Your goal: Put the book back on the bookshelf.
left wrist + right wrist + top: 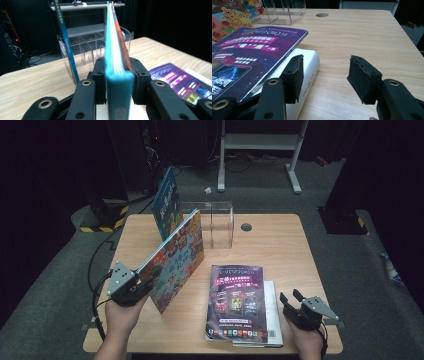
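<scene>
At table's 9 o'clock: left gripper (142, 282) clamps colourful cartoon-cover hardback book (177, 257).
Right gripper (291, 298): jaws apart, empty.
Risk: book slips if clamp loosens.

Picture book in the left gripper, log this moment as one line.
left gripper: shut on picture book, held tilted above table | right gripper: open, beside purple magazine | blue book: upright in clear rack

dim room, soft close-up blur
</scene>
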Demonstrator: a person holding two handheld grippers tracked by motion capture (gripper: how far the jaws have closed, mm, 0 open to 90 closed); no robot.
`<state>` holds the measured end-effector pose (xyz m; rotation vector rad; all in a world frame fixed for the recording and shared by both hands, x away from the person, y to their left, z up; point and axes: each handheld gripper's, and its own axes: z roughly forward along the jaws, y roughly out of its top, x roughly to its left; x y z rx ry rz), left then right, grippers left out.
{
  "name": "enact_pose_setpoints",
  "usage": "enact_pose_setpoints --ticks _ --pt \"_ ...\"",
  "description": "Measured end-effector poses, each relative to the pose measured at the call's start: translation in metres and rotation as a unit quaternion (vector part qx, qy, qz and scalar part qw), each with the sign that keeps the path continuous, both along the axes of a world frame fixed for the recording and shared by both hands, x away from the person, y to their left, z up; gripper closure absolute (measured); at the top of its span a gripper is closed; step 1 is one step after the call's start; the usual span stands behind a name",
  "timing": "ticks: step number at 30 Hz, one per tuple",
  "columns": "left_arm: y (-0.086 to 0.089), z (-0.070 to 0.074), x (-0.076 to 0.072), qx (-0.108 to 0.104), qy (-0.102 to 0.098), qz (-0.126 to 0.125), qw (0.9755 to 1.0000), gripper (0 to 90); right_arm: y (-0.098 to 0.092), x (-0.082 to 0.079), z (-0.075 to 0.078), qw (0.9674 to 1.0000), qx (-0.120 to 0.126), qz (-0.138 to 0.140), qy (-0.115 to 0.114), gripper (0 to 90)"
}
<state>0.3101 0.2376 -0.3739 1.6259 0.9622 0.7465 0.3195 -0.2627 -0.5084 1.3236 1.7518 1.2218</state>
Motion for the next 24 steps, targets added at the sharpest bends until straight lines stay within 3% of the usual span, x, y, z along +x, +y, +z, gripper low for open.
enact_pose_setpoints --ticks 5,8,13,16,20,24 --pt "-0.002 0.000 0.008 -0.003 0.010 0.001 0.9999 67.6 -0.001 0.000 0.000 1.0000 0.001 -0.001 -0.001 45.5" --pt "-0.005 0.001 0.012 0.002 -0.001 0.011 0.9999 66.7 -0.001 0.000 0.001 1.0000 0.002 -0.001 -0.001 45.4" --pt "-0.006 0.005 0.018 0.004 0.003 0.015 0.9999 64.9 -0.002 -0.001 0.000 1.0000 0.002 -0.002 0.000 45.4" --pt "-0.008 0.005 0.019 0.014 -0.004 0.017 0.9997 67.3 -0.002 0.000 0.000 1.0000 0.000 0.000 0.002 45.3" --pt "-0.007 0.006 0.021 -0.003 0.010 -0.001 0.9999 73.9 -0.003 0.000 0.000 1.0000 -0.001 -0.002 0.002 45.1" --pt "-0.010 0.008 0.020 -0.005 0.010 0.001 0.9999 74.6 -0.004 0.000 -0.001 1.0000 -0.001 -0.003 0.004 45.1"
